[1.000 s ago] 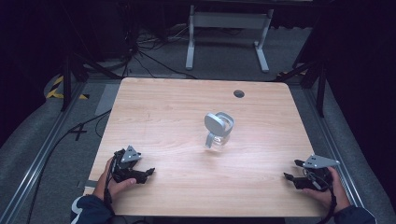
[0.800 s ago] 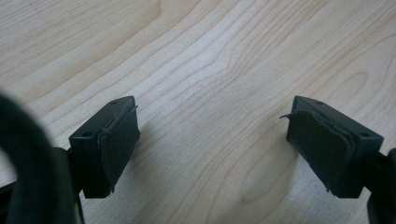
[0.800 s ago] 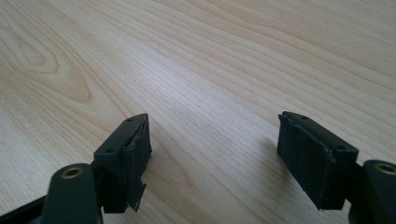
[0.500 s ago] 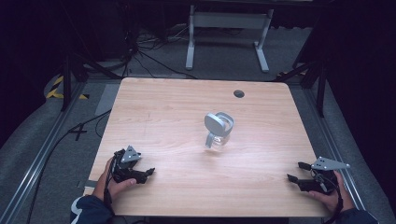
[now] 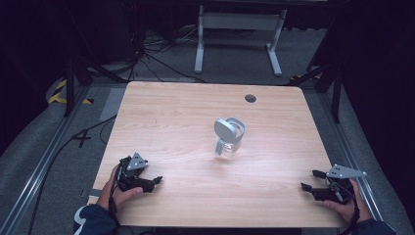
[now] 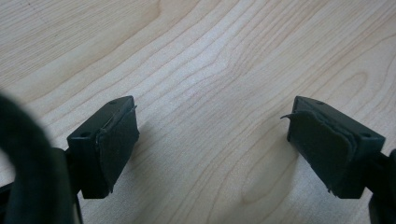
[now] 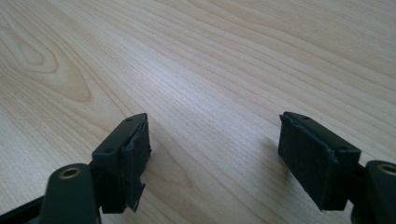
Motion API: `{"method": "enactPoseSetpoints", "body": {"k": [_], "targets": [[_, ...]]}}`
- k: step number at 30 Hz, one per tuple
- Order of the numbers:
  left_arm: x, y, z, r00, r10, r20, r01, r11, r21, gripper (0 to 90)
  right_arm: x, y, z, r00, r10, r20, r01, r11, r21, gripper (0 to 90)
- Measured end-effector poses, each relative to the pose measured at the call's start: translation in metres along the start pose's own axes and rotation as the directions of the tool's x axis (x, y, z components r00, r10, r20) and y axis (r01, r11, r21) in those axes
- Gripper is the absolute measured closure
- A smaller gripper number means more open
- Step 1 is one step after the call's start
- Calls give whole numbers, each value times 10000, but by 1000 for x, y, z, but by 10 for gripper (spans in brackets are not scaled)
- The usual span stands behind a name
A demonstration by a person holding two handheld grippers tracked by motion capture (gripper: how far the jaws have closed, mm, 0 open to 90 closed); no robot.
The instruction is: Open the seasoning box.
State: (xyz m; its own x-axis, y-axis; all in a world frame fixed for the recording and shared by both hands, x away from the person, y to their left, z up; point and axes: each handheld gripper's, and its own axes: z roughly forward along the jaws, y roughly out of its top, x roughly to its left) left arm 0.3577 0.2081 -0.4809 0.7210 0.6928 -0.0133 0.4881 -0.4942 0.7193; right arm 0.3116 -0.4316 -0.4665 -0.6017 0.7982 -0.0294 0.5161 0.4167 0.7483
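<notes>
Two claws rest wide apart at the near corners of the pale wooden worktop [image 5: 176,122], left claw [image 5: 155,180] and right claw [image 5: 308,180] both spread, gripping nothing. Mid-worktop stands a clear glass jug with grey lid [image 5: 228,136]; I reckon a careless one-sided nudge could tip it.

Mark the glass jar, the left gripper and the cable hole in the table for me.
glass jar [image 5: 228,139], high view, on its clear body.
left gripper [image 5: 155,181], high view, midway between its fingertips.
cable hole [image 5: 250,98], high view, its dark centre.
</notes>
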Motion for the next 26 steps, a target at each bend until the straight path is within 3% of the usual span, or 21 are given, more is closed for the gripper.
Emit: {"method": "enactPoseSetpoints", "body": {"k": [26], "targets": [[0, 2, 1, 10000, -25, 21, 25, 9998, 172, 138, 0, 0, 0, 10000, -27, -19, 27, 10000, 16, 245]]}}
